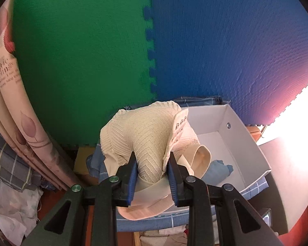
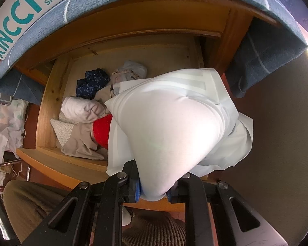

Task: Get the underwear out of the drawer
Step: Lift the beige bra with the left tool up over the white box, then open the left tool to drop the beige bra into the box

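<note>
My left gripper (image 1: 153,172) is shut on cream ribbed underwear (image 1: 145,135) and holds it up over the near left part of a white shoebox (image 1: 246,135). A light blue garment (image 1: 217,171) lies in the box. My right gripper (image 2: 154,186) is shut on pale white-blue underwear (image 2: 174,119), held above the open wooden drawer (image 2: 49,106). The drawer holds several garments: a red one (image 2: 101,131), a white roll (image 2: 80,109), a dark blue patterned one (image 2: 92,84), a beige one (image 2: 80,143).
Green (image 1: 82,61) and blue foam mats (image 1: 225,41) cover the wall behind the box. A floral curtain (image 1: 12,106) hangs at the left. The box stands on a blue checked cloth (image 1: 154,223). The shoebox side with teal lettering (image 2: 20,10) overhangs the drawer. A striped cushion (image 2: 154,229) lies below.
</note>
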{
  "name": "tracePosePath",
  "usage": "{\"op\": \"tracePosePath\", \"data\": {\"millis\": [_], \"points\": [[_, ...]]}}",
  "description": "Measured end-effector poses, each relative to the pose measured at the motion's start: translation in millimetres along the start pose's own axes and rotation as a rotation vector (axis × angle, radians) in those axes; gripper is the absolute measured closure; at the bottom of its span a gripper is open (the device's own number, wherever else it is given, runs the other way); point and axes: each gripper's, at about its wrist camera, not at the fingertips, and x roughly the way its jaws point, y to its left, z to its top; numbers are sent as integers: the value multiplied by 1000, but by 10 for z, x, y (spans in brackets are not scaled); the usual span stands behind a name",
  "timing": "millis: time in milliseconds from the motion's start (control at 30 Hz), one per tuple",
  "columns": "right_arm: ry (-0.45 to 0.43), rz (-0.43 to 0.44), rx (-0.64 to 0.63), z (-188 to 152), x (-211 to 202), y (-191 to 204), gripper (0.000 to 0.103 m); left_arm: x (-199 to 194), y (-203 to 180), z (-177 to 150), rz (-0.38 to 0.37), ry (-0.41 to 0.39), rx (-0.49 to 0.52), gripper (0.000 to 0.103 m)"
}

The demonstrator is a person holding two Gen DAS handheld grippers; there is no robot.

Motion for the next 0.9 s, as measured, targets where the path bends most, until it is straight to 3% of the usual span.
{"op": "tracePosePath", "data": {"millis": [367, 567, 667, 767, 900], "points": [[5, 14, 11, 4, 3, -17, 87, 414, -190, -99, 25, 53, 56, 76], [9, 19, 8, 11, 12, -24, 87, 606, -201, -128, 9, 102, 37, 74], [8, 23, 14, 12, 11, -28, 87, 659, -218, -156, 8, 112, 37, 71], [11, 26, 12, 12, 14, -32, 87, 685, -233, -167, 17, 115, 48, 60], [14, 29, 11, 16, 17, -32, 87, 639, -250, -154, 54, 82, 60, 56]]}}
